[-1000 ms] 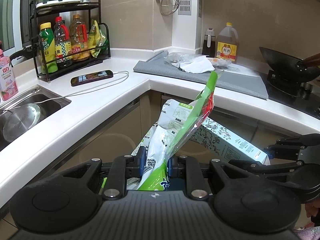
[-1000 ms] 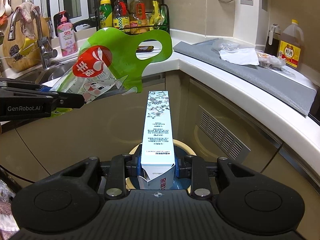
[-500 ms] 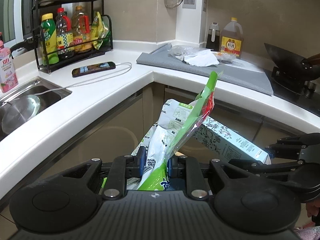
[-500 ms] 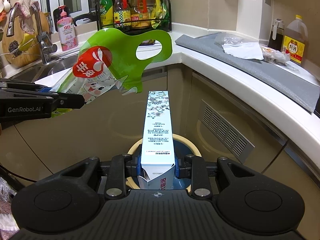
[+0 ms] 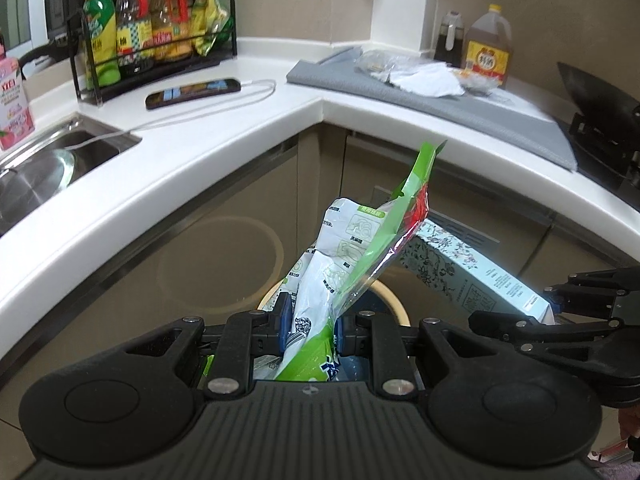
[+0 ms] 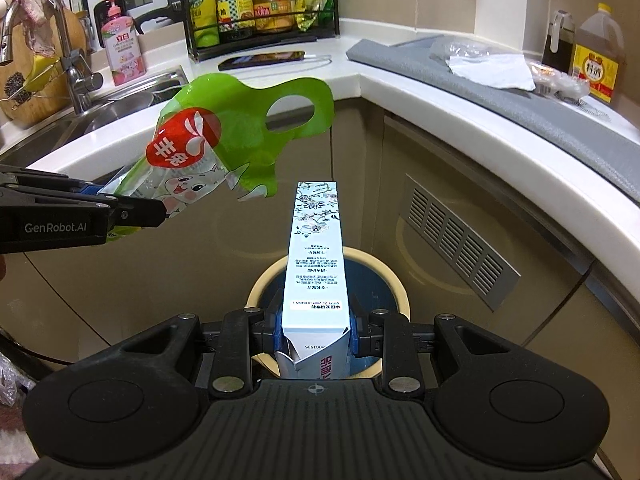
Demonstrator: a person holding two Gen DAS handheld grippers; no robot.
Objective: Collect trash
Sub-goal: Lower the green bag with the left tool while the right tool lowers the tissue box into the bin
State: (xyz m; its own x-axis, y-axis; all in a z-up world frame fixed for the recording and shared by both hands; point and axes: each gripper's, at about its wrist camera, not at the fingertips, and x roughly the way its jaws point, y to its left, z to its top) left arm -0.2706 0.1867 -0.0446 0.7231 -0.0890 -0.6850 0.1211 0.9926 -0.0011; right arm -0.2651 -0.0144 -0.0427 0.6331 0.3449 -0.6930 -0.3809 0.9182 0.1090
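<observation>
My left gripper (image 5: 308, 322) is shut on a crumpled green and white plastic bag (image 5: 360, 248), which sticks up and forward. In the right wrist view that bag (image 6: 236, 128) hangs at the left, held by the left gripper (image 6: 132, 210). My right gripper (image 6: 314, 330) is shut on a long pale blue carton (image 6: 316, 248) printed with flowers. The carton (image 5: 472, 268) also shows at the right of the left wrist view. Both items hang over a round bin with a cream rim (image 6: 384, 268) and a dark blue inside, on the floor in the cabinet corner; the rim (image 5: 394, 300) shows under the bag.
A white L-shaped counter (image 5: 200, 160) wraps around above. On it lie a phone on a cable (image 5: 192, 92), a bottle rack (image 5: 156, 36), a grey mat (image 6: 500, 96) with crumpled wrappers and tissue (image 6: 492, 68), and an oil jug (image 6: 596, 60). A sink (image 5: 40, 168) sits at left, a wok (image 5: 592, 96) at right.
Both grippers have moved down toward the floor with their loads; the counter has risen in both views and the bin has come nearer and grown larger. Grips are unchanged.
</observation>
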